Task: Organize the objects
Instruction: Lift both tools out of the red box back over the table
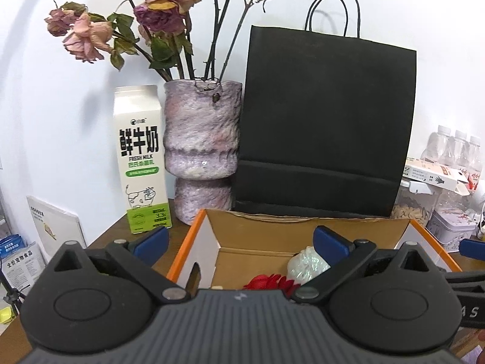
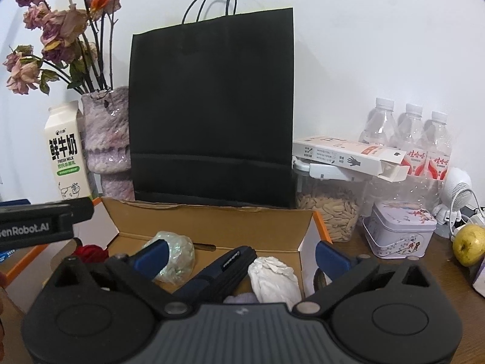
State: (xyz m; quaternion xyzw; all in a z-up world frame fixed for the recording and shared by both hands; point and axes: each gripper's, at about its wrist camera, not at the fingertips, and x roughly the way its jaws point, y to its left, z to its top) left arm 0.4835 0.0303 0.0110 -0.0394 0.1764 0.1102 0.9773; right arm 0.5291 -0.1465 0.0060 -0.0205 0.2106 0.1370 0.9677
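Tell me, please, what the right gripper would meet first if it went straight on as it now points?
Probably the dark folded umbrella lying in the open cardboard box; the open right gripper tilts down toward it, though depth is unclear.

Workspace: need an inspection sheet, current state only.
Surface: brown wooden table, crowded along the wall.
Job's things: open cardboard box holding a red flower, pearly wrap, dark blue tool, white crumpled wrap.
Clutter: black bag, milk carton, vase of dried roses, seed jar with a glove box on top, three bottles, tin, pear.
Grippers: left gripper and right gripper both open, nothing held, at the box.
Cables: white cable by a small white device.
Surroundings: white wall; packets off the table's left.
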